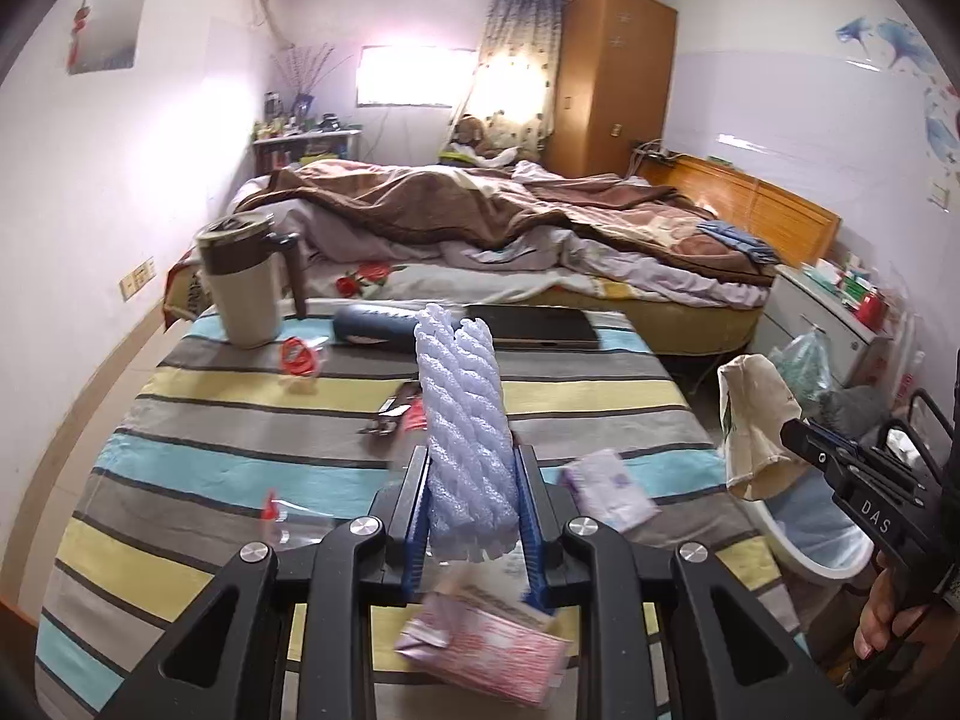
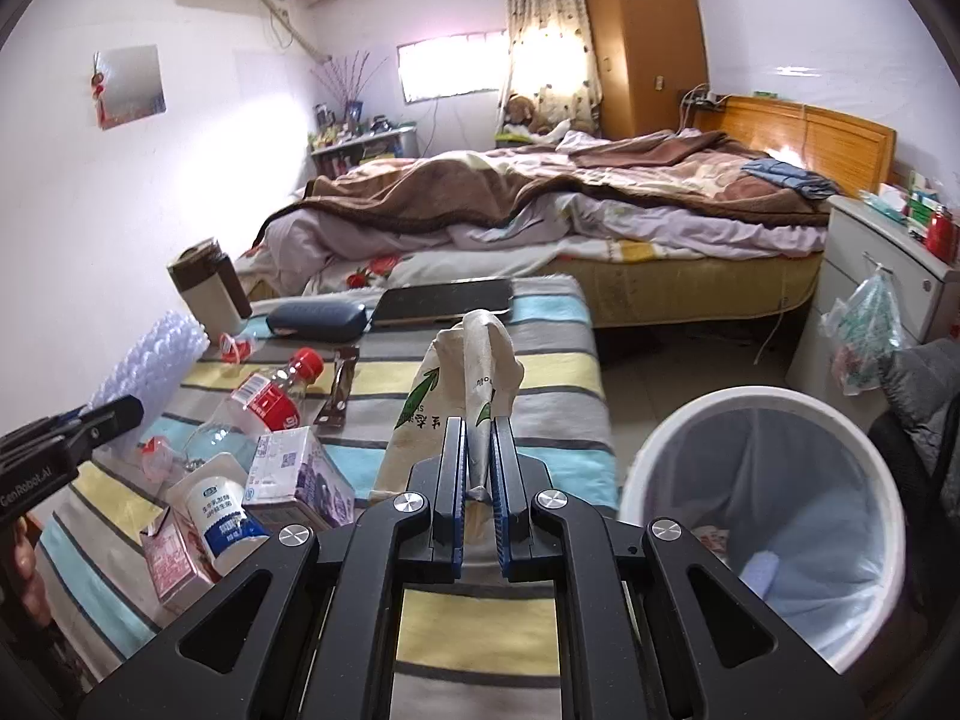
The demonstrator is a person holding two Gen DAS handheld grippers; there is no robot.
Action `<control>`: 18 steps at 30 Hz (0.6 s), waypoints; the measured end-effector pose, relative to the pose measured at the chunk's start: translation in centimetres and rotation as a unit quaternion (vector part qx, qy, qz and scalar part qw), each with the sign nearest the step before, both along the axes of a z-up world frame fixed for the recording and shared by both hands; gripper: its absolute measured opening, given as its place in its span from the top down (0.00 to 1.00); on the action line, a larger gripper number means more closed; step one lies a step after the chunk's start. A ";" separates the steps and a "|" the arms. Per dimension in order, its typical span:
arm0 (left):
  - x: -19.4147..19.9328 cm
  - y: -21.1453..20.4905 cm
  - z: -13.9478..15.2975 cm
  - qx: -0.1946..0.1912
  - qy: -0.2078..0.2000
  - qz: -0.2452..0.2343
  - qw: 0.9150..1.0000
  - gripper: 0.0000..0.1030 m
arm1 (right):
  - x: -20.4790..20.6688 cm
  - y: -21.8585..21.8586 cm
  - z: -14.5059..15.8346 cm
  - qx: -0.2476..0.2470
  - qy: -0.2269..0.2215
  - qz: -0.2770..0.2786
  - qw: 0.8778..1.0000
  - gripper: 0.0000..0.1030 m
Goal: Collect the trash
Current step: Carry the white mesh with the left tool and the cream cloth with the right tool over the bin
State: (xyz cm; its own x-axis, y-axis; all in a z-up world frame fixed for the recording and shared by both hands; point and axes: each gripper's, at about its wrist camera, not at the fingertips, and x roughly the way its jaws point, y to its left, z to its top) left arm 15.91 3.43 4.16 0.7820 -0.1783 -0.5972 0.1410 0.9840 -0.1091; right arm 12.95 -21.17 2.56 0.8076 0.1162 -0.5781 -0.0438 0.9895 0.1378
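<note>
While the left tongs (image 1: 474, 510) pinch a white foam sleeve (image 1: 465, 420) above the striped counter (image 1: 240, 456), the right tongs (image 2: 478, 456) clamp a paper bag (image 2: 462, 396); both loads likely go next into the bin (image 2: 660, 438) beside the counter.

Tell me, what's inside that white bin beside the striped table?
The white bin holds a clear liner, with a pale blue scrap and something pinkish at the bottom. Its near rim hides the rest.

bottles 1 (image 2: 264, 405) | cartons 2 (image 2: 300, 480) | bins 1 (image 2: 636, 480) | jugs 1 (image 1: 240, 288)
</note>
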 end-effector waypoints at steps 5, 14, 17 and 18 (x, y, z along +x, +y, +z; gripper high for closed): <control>-0.9 -2.7 0.5 -0.010 -0.005 -0.036 0.999 0.74 | -1.5 -1.4 0.8 0.001 -0.012 -0.018 1.000 0.90; -2.1 -8.1 1.2 -0.009 -0.011 -0.092 0.996 0.74 | -3.4 -4.1 1.2 0.004 -0.025 -0.058 0.998 0.90; -2.5 -10.0 1.2 -0.010 -0.009 -0.109 0.994 0.74 | -4.0 -5.2 1.3 0.000 -0.027 -0.073 0.997 0.90; -2.5 -10.7 1.1 -0.010 -0.009 -0.116 0.993 0.74 | -4.3 -5.5 1.2 -0.001 -0.028 -0.079 0.997 0.90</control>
